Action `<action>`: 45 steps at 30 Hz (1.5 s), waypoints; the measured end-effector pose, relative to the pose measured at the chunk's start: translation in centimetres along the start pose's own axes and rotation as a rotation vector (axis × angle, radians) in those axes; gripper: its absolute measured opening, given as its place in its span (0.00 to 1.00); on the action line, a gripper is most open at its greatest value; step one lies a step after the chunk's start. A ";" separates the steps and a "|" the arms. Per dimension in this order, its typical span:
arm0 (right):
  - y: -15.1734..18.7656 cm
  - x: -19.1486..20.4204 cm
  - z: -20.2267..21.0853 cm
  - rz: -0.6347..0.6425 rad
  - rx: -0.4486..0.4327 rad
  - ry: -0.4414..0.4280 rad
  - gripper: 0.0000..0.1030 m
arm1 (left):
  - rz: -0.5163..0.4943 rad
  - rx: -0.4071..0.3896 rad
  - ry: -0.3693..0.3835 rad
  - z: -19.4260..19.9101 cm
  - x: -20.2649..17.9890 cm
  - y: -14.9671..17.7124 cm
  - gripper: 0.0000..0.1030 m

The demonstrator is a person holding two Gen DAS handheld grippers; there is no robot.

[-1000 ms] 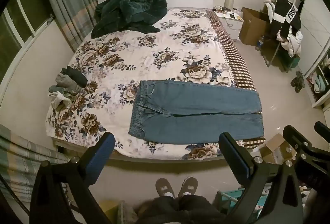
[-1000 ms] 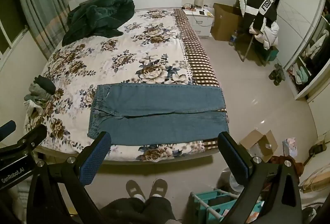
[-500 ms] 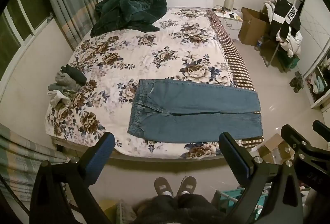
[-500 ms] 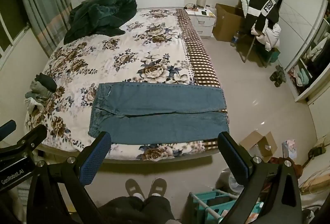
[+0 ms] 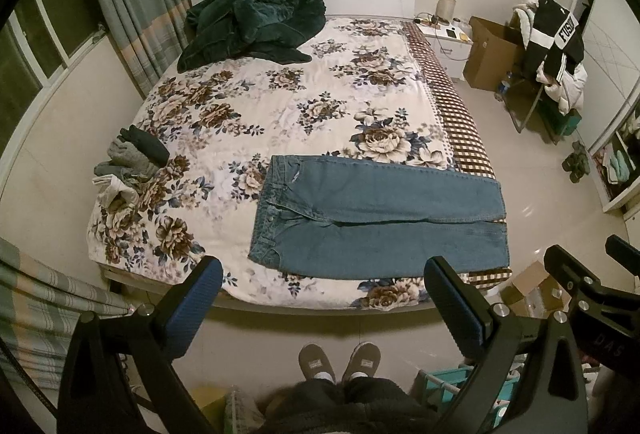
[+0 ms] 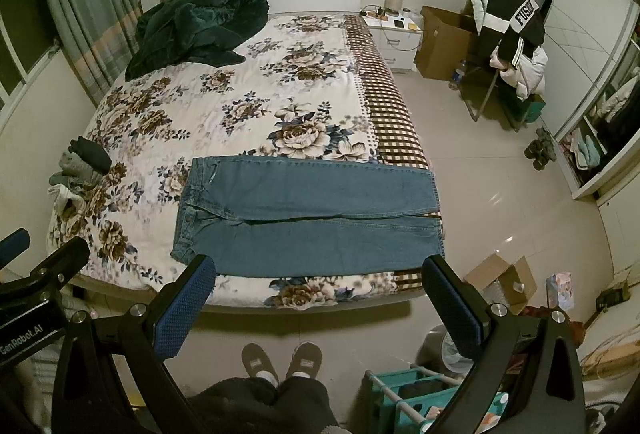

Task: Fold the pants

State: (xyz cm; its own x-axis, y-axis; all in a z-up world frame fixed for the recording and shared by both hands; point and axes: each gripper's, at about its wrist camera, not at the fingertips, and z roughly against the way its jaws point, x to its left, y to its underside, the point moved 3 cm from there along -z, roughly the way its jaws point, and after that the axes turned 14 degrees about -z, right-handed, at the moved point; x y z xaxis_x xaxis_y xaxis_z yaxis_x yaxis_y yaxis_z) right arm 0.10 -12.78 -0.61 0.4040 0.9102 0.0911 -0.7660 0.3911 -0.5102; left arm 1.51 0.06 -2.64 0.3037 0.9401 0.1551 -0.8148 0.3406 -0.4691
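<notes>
Blue jeans point(image 5: 380, 218) lie flat across the near end of the bed, waistband to the left, legs side by side reaching the right edge. They also show in the right wrist view point(image 6: 308, 218). My left gripper point(image 5: 324, 298) is open and empty, held high above the floor in front of the bed. My right gripper point(image 6: 316, 294) is open and empty too, at a similar height. The right gripper's body shows at the right edge of the left wrist view point(image 5: 580, 290).
The bed has a floral cover point(image 5: 280, 106). A dark green blanket point(image 5: 252, 26) lies at the headboard; folded clothes point(image 5: 128, 162) sit at the left edge. A cardboard box point(image 6: 500, 278) and teal rack point(image 6: 404, 394) stand on the floor at right. The person's slippers point(image 6: 280, 358) are below.
Both grippers have drifted slightly, so the bed and jeans sit a little differently in each view. The jeans have not moved. Both grippers stay open.
</notes>
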 end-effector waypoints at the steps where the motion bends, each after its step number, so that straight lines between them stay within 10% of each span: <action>1: 0.1 0.0 0.0 -0.001 0.002 -0.002 1.00 | 0.000 0.000 0.000 0.0 0.0 0.0 1.00; 45: 0.9 0.1 -0.5 0.005 0.011 -0.003 1.00 | 0.003 -0.001 -0.003 0.7 0.9 -0.7 1.00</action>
State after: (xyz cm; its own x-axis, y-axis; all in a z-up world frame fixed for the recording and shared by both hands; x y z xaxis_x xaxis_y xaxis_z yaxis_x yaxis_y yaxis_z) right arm -0.29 -12.43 -1.45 0.3989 0.9124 0.0912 -0.7734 0.3882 -0.5012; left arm 2.05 0.71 -1.60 0.3001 0.9411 0.1560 -0.8152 0.3379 -0.4704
